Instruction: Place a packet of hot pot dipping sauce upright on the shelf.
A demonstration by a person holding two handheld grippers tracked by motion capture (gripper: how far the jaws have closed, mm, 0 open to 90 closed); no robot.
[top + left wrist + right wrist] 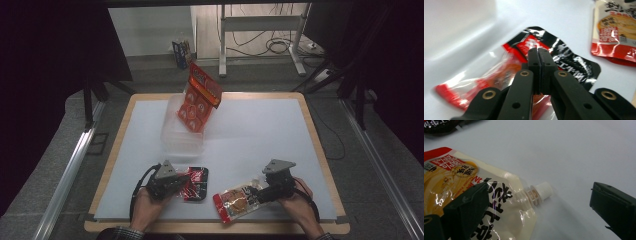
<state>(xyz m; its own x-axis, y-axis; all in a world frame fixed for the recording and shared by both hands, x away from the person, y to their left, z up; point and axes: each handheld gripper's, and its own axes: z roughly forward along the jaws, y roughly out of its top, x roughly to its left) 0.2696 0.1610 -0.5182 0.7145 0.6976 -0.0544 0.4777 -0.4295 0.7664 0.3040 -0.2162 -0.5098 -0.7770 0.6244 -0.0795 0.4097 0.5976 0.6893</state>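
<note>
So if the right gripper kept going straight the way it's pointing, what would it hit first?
Probably the spouted pouch: the right gripper has open jaws either side of its white cap, though its height above the pouch is unclear.

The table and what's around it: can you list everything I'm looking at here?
Table: one, white top with wooden edge, centre.
Clear plastic container: one, see-through, left of centre on the table.
Orange packet: one, orange-red, leaning upright in the container.
Black and red packet: one, lying near the front, left.
Spouted pouch: one, cream and red with a white cap, front, right.
Metal stand: one, white, on the floor behind the table.
Left tool: one, black, jaws shut over the black and red packet.
Right tool: one, black, jaws open around the pouch's cap.
</note>
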